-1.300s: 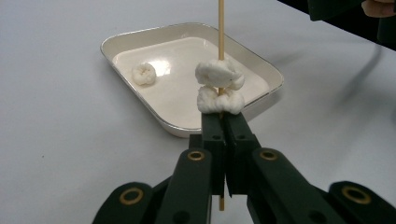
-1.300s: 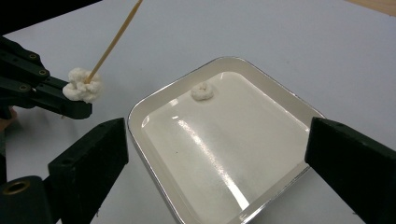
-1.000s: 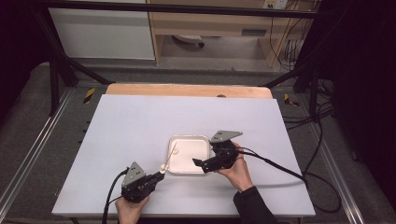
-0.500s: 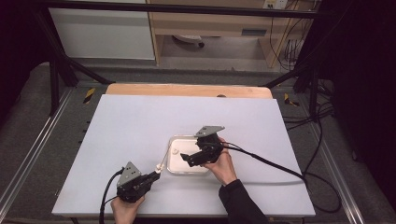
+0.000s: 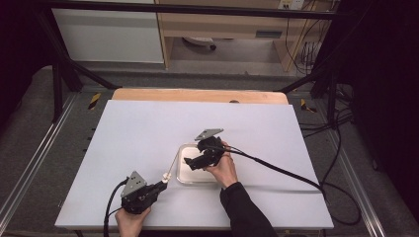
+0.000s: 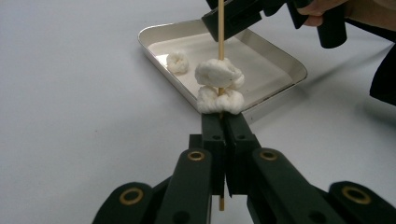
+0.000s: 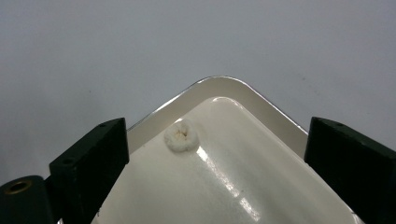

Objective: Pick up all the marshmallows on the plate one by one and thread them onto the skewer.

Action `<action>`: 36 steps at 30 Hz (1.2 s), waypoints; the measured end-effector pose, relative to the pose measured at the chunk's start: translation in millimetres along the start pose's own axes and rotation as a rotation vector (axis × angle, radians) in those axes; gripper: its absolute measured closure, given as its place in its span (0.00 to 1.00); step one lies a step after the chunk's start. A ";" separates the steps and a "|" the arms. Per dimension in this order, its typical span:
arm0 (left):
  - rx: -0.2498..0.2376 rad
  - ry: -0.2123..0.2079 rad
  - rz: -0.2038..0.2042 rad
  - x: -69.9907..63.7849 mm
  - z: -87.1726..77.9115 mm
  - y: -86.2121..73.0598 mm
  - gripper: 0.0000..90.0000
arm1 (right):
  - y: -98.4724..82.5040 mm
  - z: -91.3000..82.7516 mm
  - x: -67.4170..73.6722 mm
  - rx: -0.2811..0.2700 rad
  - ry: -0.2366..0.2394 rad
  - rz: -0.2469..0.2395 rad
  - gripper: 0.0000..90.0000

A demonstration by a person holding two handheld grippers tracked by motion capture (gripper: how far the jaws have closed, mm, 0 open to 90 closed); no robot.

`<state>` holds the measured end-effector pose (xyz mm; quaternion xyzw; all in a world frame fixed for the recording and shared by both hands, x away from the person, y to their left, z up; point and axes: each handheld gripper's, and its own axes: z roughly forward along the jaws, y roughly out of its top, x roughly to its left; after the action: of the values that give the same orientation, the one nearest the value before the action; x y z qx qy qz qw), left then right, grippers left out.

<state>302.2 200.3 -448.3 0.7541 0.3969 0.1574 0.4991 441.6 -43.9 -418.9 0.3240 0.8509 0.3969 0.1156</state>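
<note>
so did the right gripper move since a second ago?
Yes. In the high view the right gripper shifted left over the tray, from its right edge toward its left side.

Lab/test rig: white table (image 5: 148, 128) in black metal frame (image 5: 59, 74), loose cables (image 5: 341, 128) on floor

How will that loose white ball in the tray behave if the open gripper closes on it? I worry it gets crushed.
The white ball looks puffy and wrinkled, so it will probably squash rather than break. It seems light, so a nudge from the right gripper may slide it across the glossy tray. Its roundish shape might let it roll.
</note>
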 end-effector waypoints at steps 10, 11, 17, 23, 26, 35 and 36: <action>0.001 0.000 0.000 0.4 -0.2 -0.2 0.98 | 3.5 15.8 2.8 0.033 0.004 -0.035 0.15; 0.001 0.000 -0.001 0.5 -0.1 -0.2 0.98 | 3.6 17.3 3.2 0.032 0.009 -0.044 0.16; 0.003 0.000 -0.002 1.0 0.1 -0.8 0.98 | 0.5 25.2 2.8 0.038 0.024 -0.051 0.27; 0.004 -0.002 -0.001 0.7 1.0 -1.1 0.98 | -3.0 30.6 4.4 0.039 0.058 -0.070 0.42; 0.008 -0.001 0.001 0.2 1.4 -1.3 0.98 | -4.1 32.5 5.7 0.029 0.082 -0.081 0.48; 0.008 -0.004 0.003 -0.2 2.0 -1.4 0.98 | -7.2 35.3 6.9 0.045 0.114 -0.121 0.61; 0.008 -0.003 0.002 0.0 2.2 -1.5 0.98 | -7.5 35.7 6.9 0.045 0.113 -0.128 0.62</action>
<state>302.9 199.1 -450.6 0.7568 0.3961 0.1548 0.4964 449.1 -21.6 -447.6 0.2487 0.8837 0.3872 0.0854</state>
